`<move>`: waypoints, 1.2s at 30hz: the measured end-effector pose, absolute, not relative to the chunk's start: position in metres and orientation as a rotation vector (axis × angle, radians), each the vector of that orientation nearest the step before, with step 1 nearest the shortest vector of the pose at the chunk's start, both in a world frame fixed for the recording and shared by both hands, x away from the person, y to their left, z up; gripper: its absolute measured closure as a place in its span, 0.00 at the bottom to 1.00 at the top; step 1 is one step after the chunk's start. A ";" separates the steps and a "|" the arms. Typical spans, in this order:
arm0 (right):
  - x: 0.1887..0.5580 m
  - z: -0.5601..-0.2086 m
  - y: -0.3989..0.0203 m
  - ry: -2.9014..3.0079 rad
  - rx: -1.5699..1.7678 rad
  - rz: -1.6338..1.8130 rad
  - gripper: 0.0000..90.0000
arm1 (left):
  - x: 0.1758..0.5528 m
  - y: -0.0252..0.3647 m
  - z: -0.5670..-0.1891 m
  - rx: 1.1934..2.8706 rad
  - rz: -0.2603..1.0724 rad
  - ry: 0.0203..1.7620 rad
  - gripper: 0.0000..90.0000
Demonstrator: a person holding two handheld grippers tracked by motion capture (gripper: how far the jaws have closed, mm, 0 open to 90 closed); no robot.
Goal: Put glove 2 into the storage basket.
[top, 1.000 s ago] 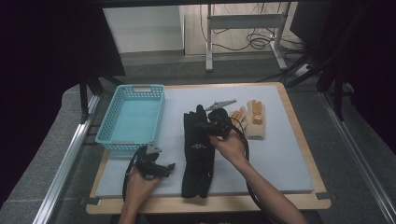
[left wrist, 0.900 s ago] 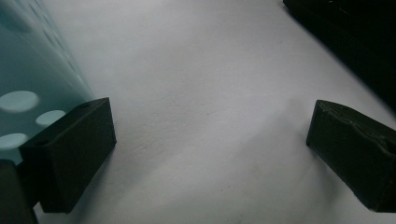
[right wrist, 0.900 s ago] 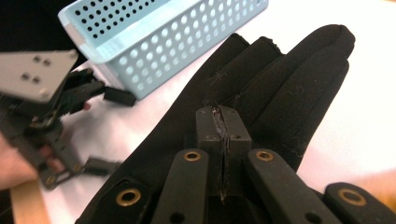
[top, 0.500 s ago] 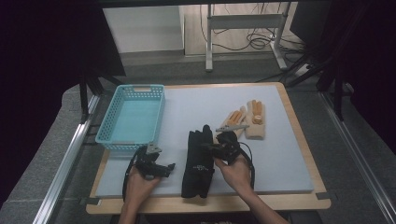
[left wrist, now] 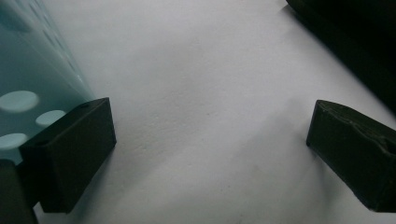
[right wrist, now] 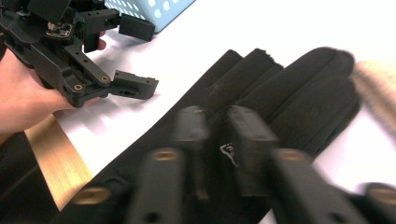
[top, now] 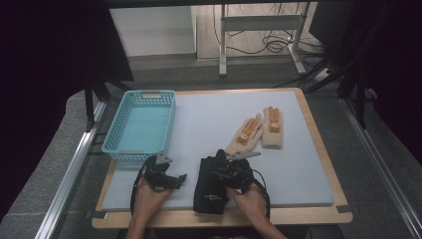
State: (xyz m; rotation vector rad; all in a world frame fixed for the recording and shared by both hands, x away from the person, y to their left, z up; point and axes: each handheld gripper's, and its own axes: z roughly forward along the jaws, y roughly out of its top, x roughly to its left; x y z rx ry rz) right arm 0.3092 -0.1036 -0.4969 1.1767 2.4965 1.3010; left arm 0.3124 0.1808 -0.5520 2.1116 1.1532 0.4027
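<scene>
A black glove [top: 210,184] was seen lying flat on the pale grey mat [top: 298,164] near the front edge of the table, fingers pointing away from the person. In the right gripper view the glove [right wrist: 261,107] was shown as matte dark fabric with a small white logo on its back and the fingers lying close together.

The right gripper [top: 230,172] was held over the glove's upper part. Its jaws had just been opening and were recorded with a narrow gap over the fabric; whether the pads still pinched the cloth could not be told, since both were blurred.

The left gripper [top: 171,175] was held on the mat just beside the turquoise basket [top: 144,124], its jaws wide apart with bare mat between them.

A pair of beige gloves [top: 261,130] was noted farther back on the mat, just apart from the black one. At the right edge of the right gripper view one beige glove was cut off and smeared.
</scene>
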 end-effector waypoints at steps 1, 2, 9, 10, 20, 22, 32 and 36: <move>0.310 -0.494 -0.105 2.487 1.159 1.304 0.69 | 0.312 0.181 -0.552 2.110 0.403 1.154 0.02; 0.311 -0.489 -0.107 2.482 1.128 1.300 0.67 | 0.312 0.181 -0.552 2.111 0.402 1.154 0.02; 0.317 -0.484 -0.127 2.542 1.014 1.288 0.79 | 0.312 0.181 -0.552 2.112 0.403 1.153 0.02; 0.316 -0.486 -0.131 2.555 0.997 1.290 0.82 | 0.312 0.181 -0.552 2.112 0.403 1.153 0.02; 0.295 -0.518 -0.150 2.705 0.920 1.225 0.95 | 0.307 0.186 -0.551 2.106 0.420 1.167 0.04; 0.292 -0.523 -0.150 2.722 0.928 1.234 0.95 | 0.306 0.190 -0.551 2.100 0.424 1.185 0.04; 0.300 -0.529 -0.122 2.721 0.910 1.239 0.92 | 0.301 0.211 -0.543 2.094 0.454 1.214 0.04; 0.308 -0.529 -0.110 2.708 0.910 1.247 0.92 | 0.299 0.218 -0.543 2.098 0.465 1.234 0.04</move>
